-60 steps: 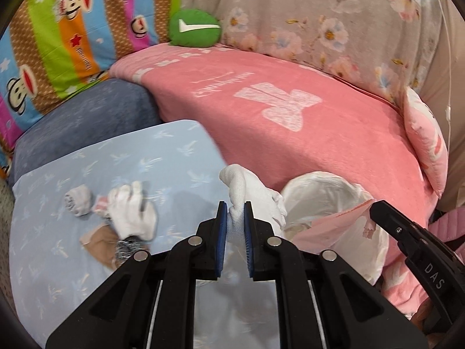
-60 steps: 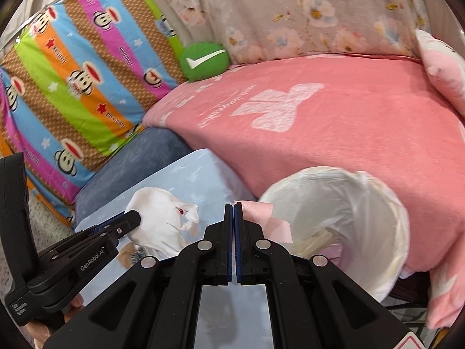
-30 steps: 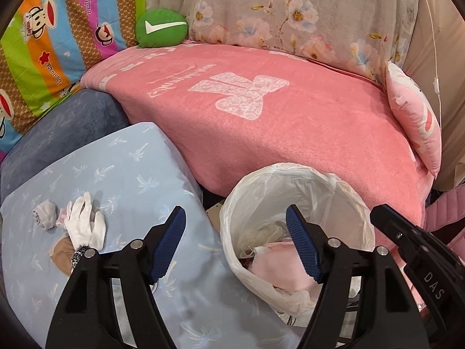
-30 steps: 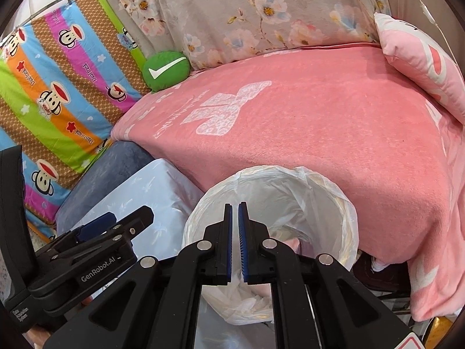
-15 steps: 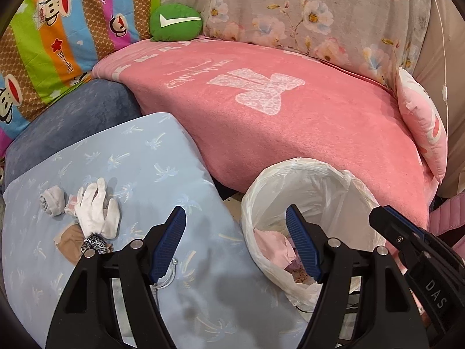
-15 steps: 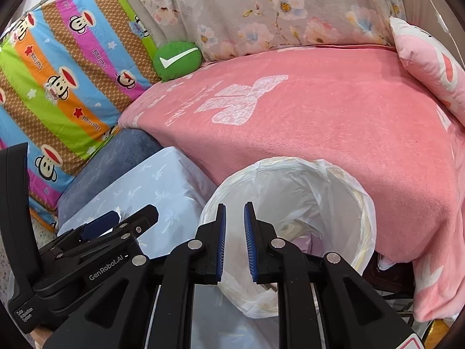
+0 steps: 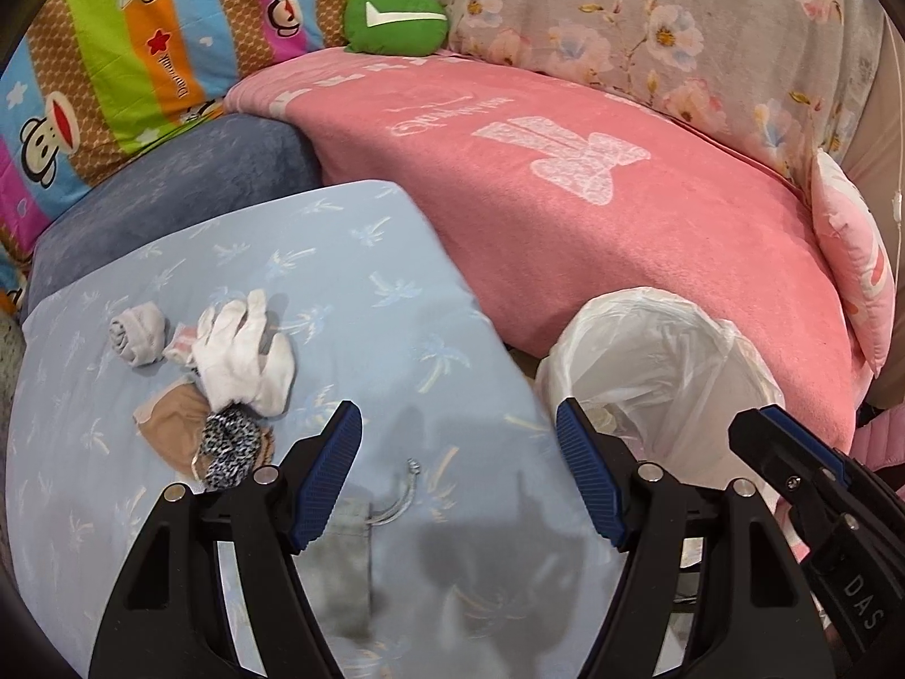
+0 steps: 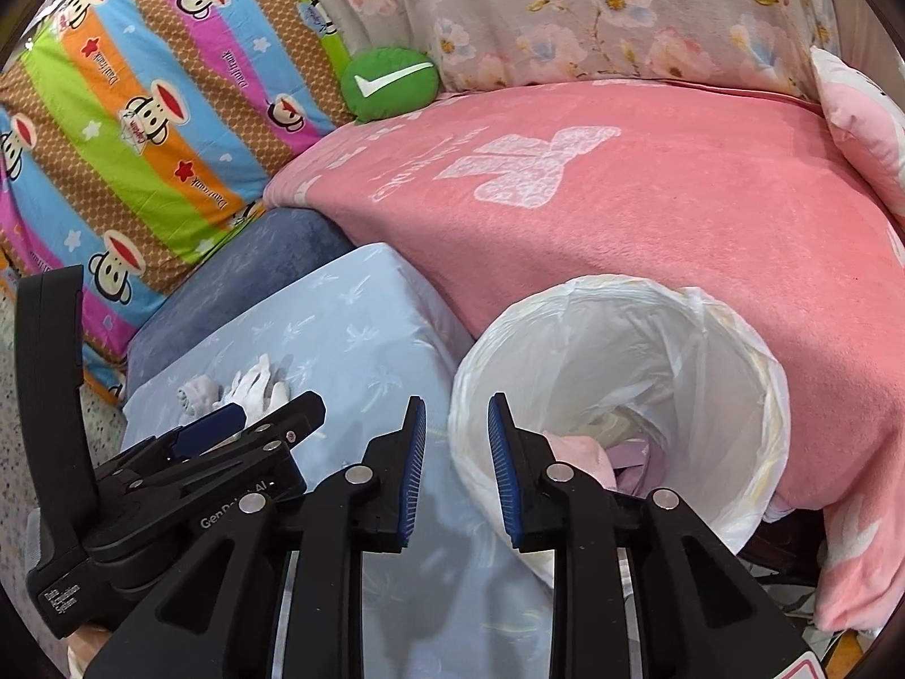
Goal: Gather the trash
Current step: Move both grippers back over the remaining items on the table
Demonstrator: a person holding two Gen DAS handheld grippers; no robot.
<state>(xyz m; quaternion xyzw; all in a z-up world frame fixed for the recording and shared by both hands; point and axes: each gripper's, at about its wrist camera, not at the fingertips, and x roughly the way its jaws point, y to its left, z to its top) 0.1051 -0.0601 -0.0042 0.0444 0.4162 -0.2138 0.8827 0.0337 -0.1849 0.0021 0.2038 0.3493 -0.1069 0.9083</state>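
A bin lined with a white bag [image 7: 662, 351] [image 8: 622, 351] stands between the light blue table [image 7: 362, 294] and the pink sofa; pink and pale scraps lie inside it [image 8: 588, 452]. On the table a white glove [image 7: 243, 356] [image 8: 254, 385] lies by a grey rolled sock [image 7: 136, 334], a tan piece [image 7: 169, 430] and a leopard-print scrunchie [image 7: 229, 447]. A grey pouch with a cord [image 7: 345, 560] lies below my left gripper [image 7: 458, 475], which is open and empty over the table. My right gripper [image 8: 455, 469] is open and empty at the bin's left rim.
A pink blanket covers the sofa [image 7: 565, 181]. A green cushion [image 7: 396, 17] and a striped monkey-print cover [image 7: 113, 56] are at the back left. A pink pillow [image 7: 854, 283] lies at the right. A blue-grey cushion [image 7: 169, 192] borders the table.
My left gripper opened and dropped the white glove it held into the bin, then swung left toward the table. My right gripper let go of the pink scrap and opened.
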